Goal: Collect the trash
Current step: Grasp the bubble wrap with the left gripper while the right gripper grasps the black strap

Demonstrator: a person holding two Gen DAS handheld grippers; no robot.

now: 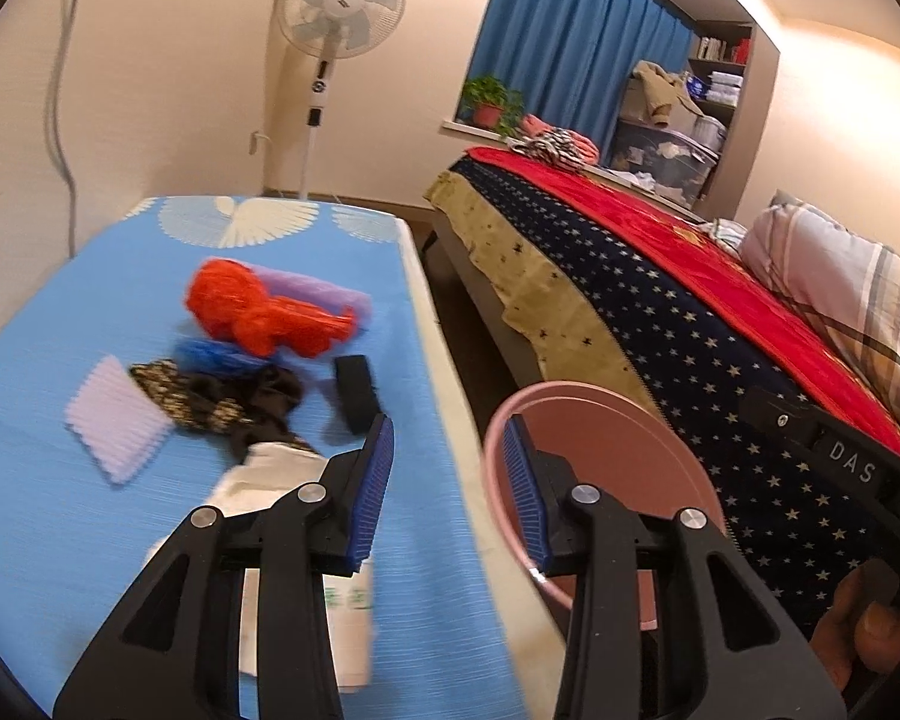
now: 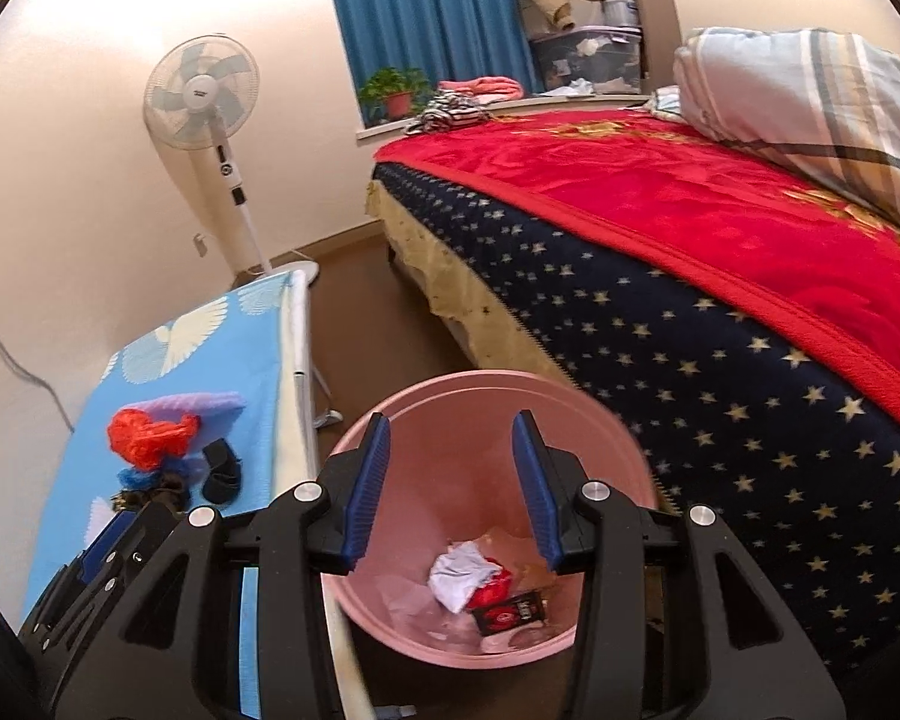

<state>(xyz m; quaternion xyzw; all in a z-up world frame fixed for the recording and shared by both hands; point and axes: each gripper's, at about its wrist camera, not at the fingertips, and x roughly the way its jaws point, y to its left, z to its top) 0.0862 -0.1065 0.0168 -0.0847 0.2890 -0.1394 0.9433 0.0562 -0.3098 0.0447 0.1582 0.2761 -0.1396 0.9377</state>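
Observation:
My left gripper (image 1: 448, 426) stands open and empty over the right edge of the blue-covered table (image 1: 42, 528). On the cloth lie a crumpled red plastic bag (image 1: 258, 312), purple ridged foam sheets (image 1: 120, 426), a dark patterned wrapper (image 1: 210, 402), a black band (image 1: 357, 390) and white paper (image 1: 270, 480) just under the left finger. My right gripper (image 2: 453, 420) hangs open above the pink bin (image 2: 456, 480), nothing between its pads. In the bin lie a white crumpled tissue (image 2: 462, 570), a red wrapper (image 2: 495, 591) and a black packet (image 2: 510, 609).
The pink bin (image 1: 606, 456) stands on the floor in the narrow gap between the table and a bed with a starry blanket (image 2: 720, 360). A standing fan (image 1: 339, 6) is by the far wall. A hand (image 1: 864, 630) holds the right gripper's body.

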